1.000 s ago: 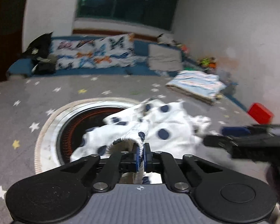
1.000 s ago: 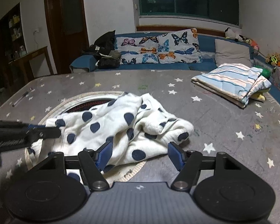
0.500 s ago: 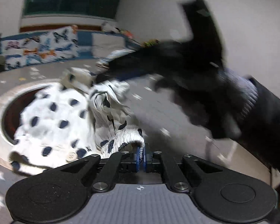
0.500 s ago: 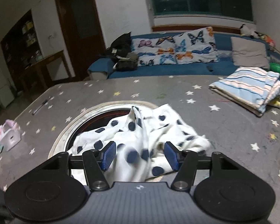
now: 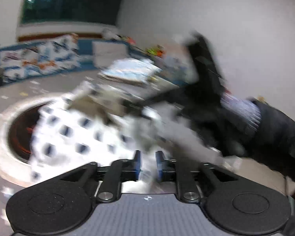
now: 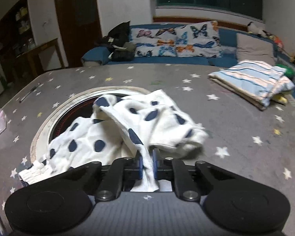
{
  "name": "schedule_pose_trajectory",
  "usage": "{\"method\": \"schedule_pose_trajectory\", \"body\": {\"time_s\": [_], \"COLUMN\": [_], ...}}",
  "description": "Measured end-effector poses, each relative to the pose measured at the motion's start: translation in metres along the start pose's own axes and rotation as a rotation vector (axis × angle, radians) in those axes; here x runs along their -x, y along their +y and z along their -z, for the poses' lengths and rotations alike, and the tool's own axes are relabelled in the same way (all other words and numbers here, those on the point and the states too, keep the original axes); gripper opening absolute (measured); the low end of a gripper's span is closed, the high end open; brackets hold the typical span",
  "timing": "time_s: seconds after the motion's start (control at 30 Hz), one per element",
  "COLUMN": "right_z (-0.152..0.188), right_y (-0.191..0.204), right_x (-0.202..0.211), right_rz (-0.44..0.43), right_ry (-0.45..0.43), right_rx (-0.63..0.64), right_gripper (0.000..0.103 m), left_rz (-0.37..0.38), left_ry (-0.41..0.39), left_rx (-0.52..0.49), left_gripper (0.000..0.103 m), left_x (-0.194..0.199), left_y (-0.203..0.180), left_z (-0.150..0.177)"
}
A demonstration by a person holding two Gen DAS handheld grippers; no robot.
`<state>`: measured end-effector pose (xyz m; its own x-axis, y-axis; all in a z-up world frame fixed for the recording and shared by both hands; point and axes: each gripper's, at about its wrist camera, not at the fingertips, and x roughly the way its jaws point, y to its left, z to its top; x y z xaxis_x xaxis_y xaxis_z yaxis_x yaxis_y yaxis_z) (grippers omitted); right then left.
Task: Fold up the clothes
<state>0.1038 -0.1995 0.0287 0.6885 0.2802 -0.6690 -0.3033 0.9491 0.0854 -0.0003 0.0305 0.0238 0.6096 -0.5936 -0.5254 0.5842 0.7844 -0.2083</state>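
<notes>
The right tool pinches the spotted garment; the left tool is slightly parted around blurred cloth. That loose hold could slip, bunching the fold.

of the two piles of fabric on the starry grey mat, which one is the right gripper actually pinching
The white garment with navy dots, crumpled over the round hole. A strip of it runs between the right gripper. The striped blue blanket lies folded far right, untouched.
</notes>
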Motion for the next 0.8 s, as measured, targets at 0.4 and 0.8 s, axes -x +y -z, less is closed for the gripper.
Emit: {"method": "schedule_pose_trajectory", "body": {"time_s": [0.4,0.8], "right_z": [0.032,0.044], "right_y": [-0.029,-0.015], "right_x": [0.038,0.064], "right_rz": [0.065,0.087], "right_ry": [0.011,0.012], "right_rx": [-0.015,0.087], "right_gripper": [0.007,0.021], "left_rz": [-0.463,-0.341], "left_ry": [0.141,0.136], "left_rx": [0.121,0.128], "left_gripper": [0.053,0.011], "left_x": [-0.045,-0.009], "left_y": [0.08,0.059], "left_z": [0.006,0.016]}}
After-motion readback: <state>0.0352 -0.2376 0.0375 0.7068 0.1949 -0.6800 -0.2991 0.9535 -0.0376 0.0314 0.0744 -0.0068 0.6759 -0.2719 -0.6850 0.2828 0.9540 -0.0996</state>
